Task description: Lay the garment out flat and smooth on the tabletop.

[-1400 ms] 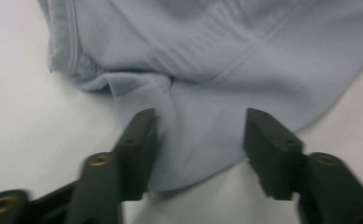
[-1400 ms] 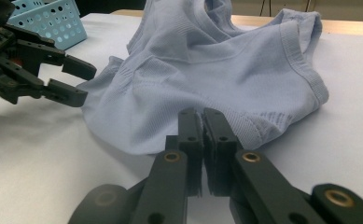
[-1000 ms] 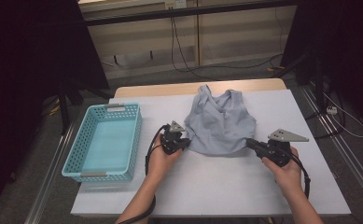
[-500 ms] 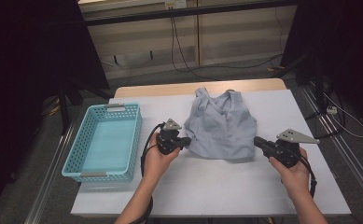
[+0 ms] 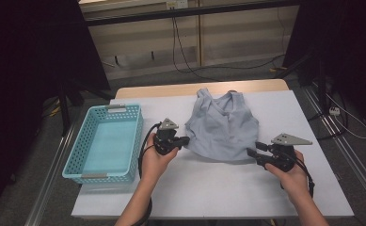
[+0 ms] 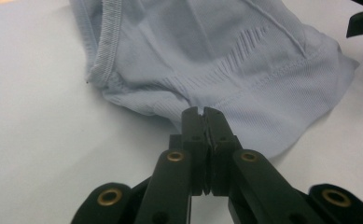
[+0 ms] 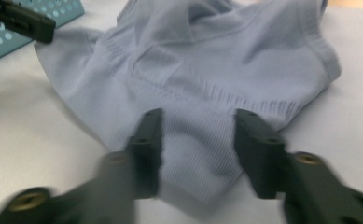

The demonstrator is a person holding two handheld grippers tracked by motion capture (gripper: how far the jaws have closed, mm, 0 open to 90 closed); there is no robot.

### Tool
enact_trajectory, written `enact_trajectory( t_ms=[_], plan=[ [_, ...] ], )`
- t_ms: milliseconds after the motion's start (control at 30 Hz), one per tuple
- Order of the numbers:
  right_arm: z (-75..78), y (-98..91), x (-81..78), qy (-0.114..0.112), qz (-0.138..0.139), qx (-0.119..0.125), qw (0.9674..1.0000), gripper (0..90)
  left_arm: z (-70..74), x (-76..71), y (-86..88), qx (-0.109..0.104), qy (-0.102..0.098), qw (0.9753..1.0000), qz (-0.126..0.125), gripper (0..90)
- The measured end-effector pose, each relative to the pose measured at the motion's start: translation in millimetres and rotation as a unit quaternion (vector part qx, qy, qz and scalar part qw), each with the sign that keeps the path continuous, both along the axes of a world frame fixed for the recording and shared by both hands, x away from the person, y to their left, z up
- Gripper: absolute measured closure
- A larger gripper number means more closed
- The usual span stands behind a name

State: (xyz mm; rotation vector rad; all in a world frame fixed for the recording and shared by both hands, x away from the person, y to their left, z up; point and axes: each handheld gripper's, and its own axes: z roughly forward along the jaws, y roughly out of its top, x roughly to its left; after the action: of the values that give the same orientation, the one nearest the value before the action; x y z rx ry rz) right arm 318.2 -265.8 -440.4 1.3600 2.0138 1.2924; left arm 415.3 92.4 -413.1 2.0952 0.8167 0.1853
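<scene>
A pale blue-grey sleeveless top (image 5: pixel 223 129) lies flat on the white table, neck away from me. My left gripper (image 5: pixel 186 140) is shut on the hem's left corner; in the left gripper view the jaws (image 6: pixel 201 112) pinch the ribbed edge of the top (image 6: pixel 226 51). At the hem's right corner, my right gripper (image 5: pixel 251 150) has just been opening its jaws. In the right gripper view the jaws (image 7: pixel 195 121) stand apart, with the hem of the top (image 7: pixel 216 56) lying between them untouched.
A light blue plastic basket (image 5: pixel 79 141) with nothing in it sits at the table's left side, close to my left hand. The bare white tabletop (image 5: pixel 209 188) runs in front of the top. Beyond the far edge are floor cables and dark stands.
The right gripper's jaws have opened and let go of the hem's right corner. The left gripper has risen slightly, still pinching the left corner.
</scene>
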Motion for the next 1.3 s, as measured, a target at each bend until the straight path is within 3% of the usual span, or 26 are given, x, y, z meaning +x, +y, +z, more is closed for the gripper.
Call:
enact_trajectory(
  t_ms=[67, 200, 367, 600, 767, 900, 1000, 1300],
  plan=[
    [-2.2, 1.1, 0.0, 0.011, -0.005, -0.001, 0.9999, 34.8, -0.4, 1.1, 1.9, -0.005, 0.001, 1.0000, 0.002, 88.5],
    [-5.6, 4.0, -0.7, 0.021, -0.009, -0.028, 0.9994, 25.6, 0.7, 2.7, 4.0, -0.008, 0.001, 1.0000, 0.005, 88.5],
    [-12.0, 6.5, -0.4, 0.041, -0.005, -0.053, 0.9977, 25.7, 2.4, 3.6, 4.8, -0.011, -0.001, 0.9999, 0.007, 88.5],
    [-19.8, 11.9, 3.5, 0.051, 0.001, -0.080, 0.9955, 30.0, 3.6, 5.2, 8.8, -0.013, -0.003, 0.9998, 0.013, 88.5],
    [-20.1, 13.9, 6.5, 0.050, -0.003, -0.094, 0.9943, 38.7, 3.6, 4.3, 9.9, -0.011, -0.004, 0.9998, 0.015, 88.5],
    [-19.6, 12.1, 8.0, 0.034, -0.012, -0.111, 0.9931, 59.7, 3.5, 3.3, 12.1, -0.013, -0.004, 0.9998, 0.017, 88.5],
    [-16.9, 9.6, 9.6, 0.023, -0.014, -0.084, 0.9961, 78.8, 2.3, 2.1, 11.7, -0.007, -0.002, 0.9999, 0.013, 88.5],
    [6.9, 3.9, 5.0, -0.016, -0.020, -0.050, 0.9984, 83.6, 2.2, -1.7, 14.0, -0.008, 0.003, 0.9999, 0.008, 88.5]
  ],
)
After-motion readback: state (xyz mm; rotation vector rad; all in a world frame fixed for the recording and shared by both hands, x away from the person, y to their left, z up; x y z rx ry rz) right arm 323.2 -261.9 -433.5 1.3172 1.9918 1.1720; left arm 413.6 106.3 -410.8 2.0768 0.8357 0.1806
